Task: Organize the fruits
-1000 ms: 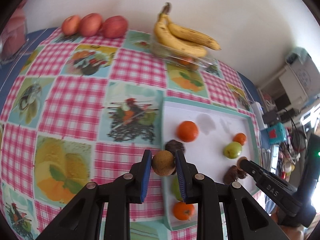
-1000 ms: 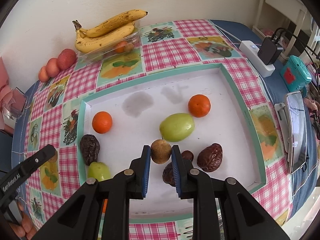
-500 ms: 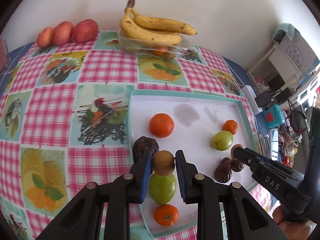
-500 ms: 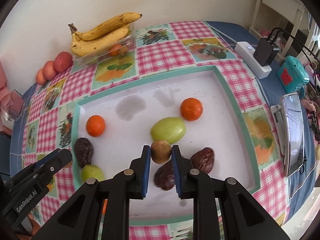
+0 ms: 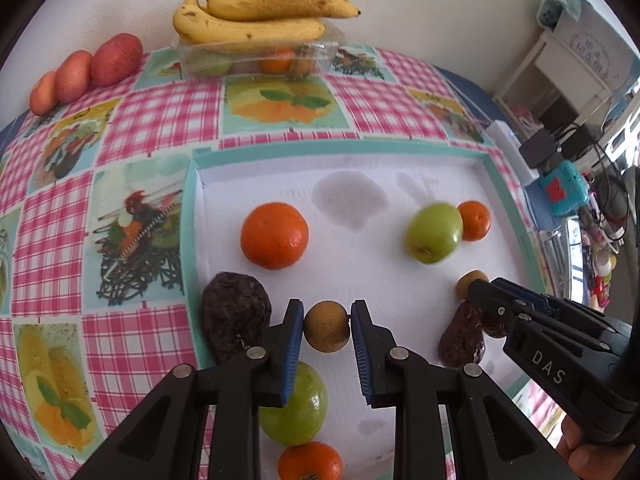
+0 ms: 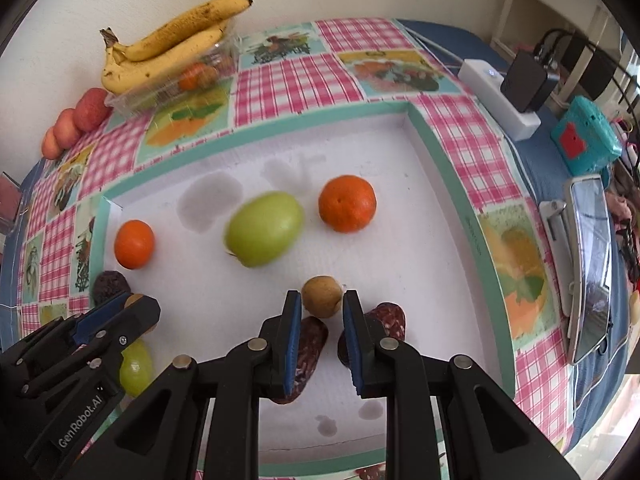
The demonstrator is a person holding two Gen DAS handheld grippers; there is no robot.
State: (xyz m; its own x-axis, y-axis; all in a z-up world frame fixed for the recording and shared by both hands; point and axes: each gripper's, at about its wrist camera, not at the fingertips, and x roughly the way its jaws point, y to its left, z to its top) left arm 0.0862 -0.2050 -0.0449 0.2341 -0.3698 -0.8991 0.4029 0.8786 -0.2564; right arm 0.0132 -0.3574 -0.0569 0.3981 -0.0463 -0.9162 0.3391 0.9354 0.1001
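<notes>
Gripping round brown fruits (image 5: 326, 331): left gripper (image 5: 326, 344), right gripper (image 6: 319, 312).

"DAS" marks the right hand-held gripper (image 5: 476, 286) (white letters); "GenRobot.AI" the left hand-held gripper (image 6: 132, 304).

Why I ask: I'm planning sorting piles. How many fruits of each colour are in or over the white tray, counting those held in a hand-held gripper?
Orange fruits: 3
Green fruits: 2
Dark wrinkled fruits: 3
Small brown fruits: 2
Total: 10
</notes>
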